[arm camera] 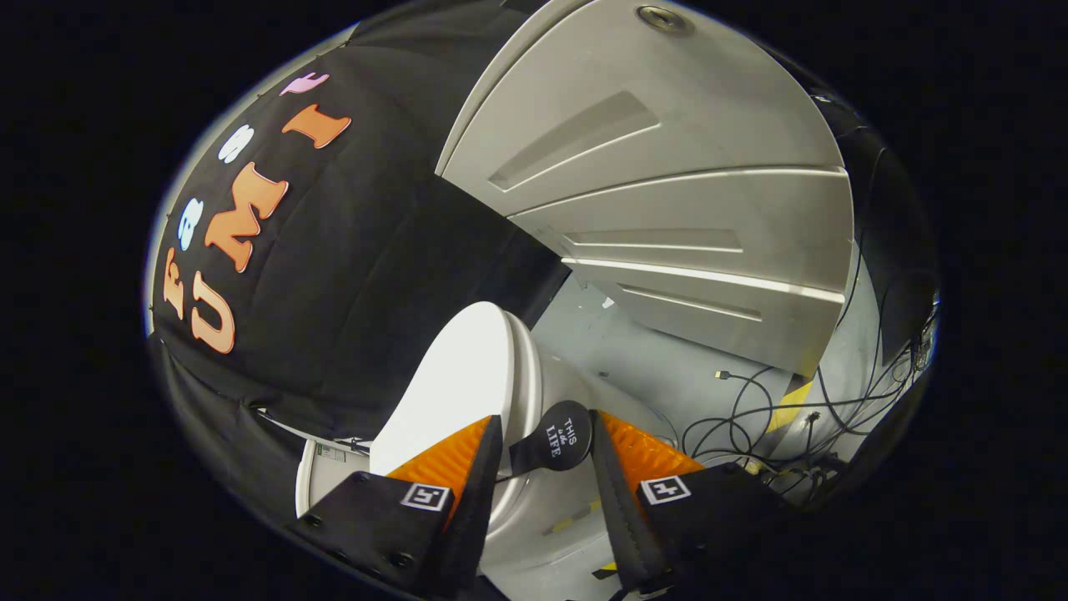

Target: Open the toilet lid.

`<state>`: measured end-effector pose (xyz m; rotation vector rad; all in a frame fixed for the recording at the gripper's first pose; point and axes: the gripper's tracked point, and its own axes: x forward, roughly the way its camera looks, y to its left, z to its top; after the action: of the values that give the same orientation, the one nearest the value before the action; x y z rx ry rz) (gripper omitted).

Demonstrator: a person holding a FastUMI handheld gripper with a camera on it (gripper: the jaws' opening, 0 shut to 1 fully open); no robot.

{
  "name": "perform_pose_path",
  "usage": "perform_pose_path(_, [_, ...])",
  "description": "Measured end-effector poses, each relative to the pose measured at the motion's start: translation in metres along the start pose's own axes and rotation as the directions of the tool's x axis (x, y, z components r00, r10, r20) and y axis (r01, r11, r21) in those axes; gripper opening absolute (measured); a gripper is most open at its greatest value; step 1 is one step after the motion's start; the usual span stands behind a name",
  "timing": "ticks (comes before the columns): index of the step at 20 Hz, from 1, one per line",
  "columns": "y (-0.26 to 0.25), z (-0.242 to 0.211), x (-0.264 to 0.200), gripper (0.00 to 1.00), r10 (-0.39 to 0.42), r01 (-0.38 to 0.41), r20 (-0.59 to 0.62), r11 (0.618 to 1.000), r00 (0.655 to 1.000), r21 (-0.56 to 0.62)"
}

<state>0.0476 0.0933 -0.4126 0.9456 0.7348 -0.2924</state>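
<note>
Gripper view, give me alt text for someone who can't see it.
The gripper has its fingers open around a round black pull tab fixed to a white toilet lid, which stands raised. Beyond lie grey panels and loose cables on the floor.

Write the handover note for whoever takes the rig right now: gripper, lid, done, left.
Hand-held gripper: fingers apart, not pressing on anything. A round black tab on a strap sits between the fingertips, at the front edge of the lid.
White glossy toilet lid: looks tilted up off the white seat rim; how far is hard to tell.
Done: lid apparently partly raised.
Left: probably close on the tab and swing the lid fully back.
Loose black cables lie on the grey floor beyond.
</note>
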Motion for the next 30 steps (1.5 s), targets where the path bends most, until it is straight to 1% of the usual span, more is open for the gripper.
perform_pose_path(2, [-0.003, 0.001, 0.003, 0.38, 0.007, -0.007, -0.01, 0.999, 1.0, 0.038])
perform_pose_path(3, [-0.003, 0.008, 0.003, 0.36, 0.018, -0.018, -0.004, 0.998, 1.0, 0.059])
perform_pose_path(4, [-0.001, 0.006, 0.001, 0.35, 0.03, -0.03, 0.0, 0.996, 1.0, 0.079])
perform_pose_path(5, [0.004, 0.009, 0.0, 0.25, 0.076, -0.075, -0.002, 0.993, 0.997, 0.095])
perform_pose_path(6, [0.006, 0.011, -0.005, 0.17, 0.104, -0.105, 0.013, 0.988, 0.994, 0.116])
perform_pose_path(7, [0.007, 0.01, 0.0, 0.09, 0.094, -0.096, 0.019, 0.989, 0.995, 0.11])
perform_pose_path(9, [0.006, 0.012, -0.002, 0.09, 0.096, -0.098, 0.026, 0.99, 0.995, 0.104])
perform_pose_path(12, [0.006, 0.011, -0.006, 0.09, 0.08, -0.082, 0.024, 0.987, 0.997, 0.136])
perform_pose_path(15, [0.011, 0.013, -0.006, 0.08, 0.072, -0.074, 0.017, 0.99, 0.997, 0.117])
perform_pose_path(18, [0.021, 0.024, -0.009, 0.08, 0.06, -0.063, 0.076, 0.997, 0.995, 0.041])
perform_pose_path(22, [0.048, 0.049, -0.014, 0.08, 0.102, -0.094, 0.181, 0.994, 0.978, -0.048])
perform_pose_path(26, [0.077, 0.055, -0.034, 0.08, 0.166, -0.142, 0.197, 0.981, 0.966, -0.134])
perform_pose_path(28, [0.089, 0.058, -0.039, 0.08, 0.18, -0.139, 0.206, 0.97, 0.962, -0.201])
perform_pose_path(30, [0.103, 0.065, -0.042, 0.08, 0.196, -0.131, 0.244, 0.958, 0.95, -0.256])
